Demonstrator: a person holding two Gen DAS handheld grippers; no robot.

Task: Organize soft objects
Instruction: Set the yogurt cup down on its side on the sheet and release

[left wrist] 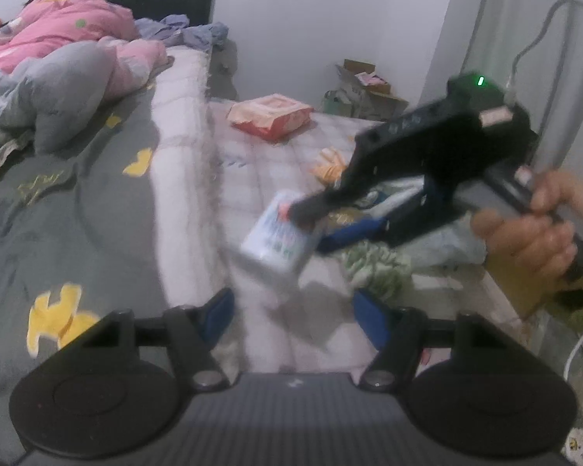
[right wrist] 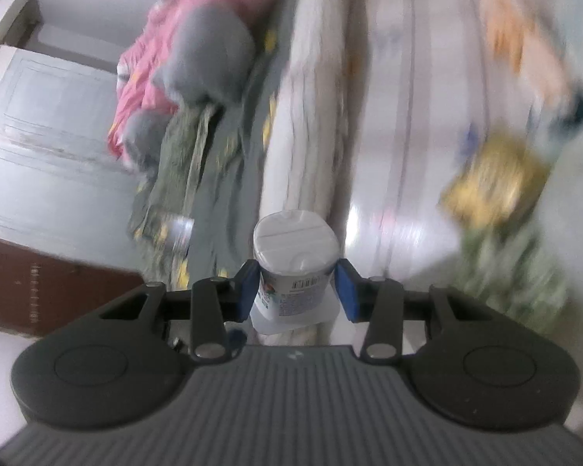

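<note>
My right gripper (right wrist: 297, 283) is shut on a white soft tissue pack (right wrist: 291, 268) with a barcode, held sideways above the bed; the pack also shows in the left wrist view (left wrist: 278, 235) between the right gripper's fingers (left wrist: 311, 209). My left gripper (left wrist: 293, 316) is open and empty, low over the pale quilted mattress (left wrist: 260, 163). A red-orange wipes pack (left wrist: 270, 115) lies further back. An orange soft item (left wrist: 330, 163), a yellow packet (right wrist: 489, 178) and a green-white patterned cloth (left wrist: 373, 268) lie near the right gripper.
A grey duvet with yellow patches (left wrist: 70, 209) covers the left side. A person in pink (left wrist: 70, 27) lies at the back left beside a grey pillow (left wrist: 58, 97). Cardboard boxes (left wrist: 365, 85) stand at the wall. A white door (right wrist: 50, 136) is left.
</note>
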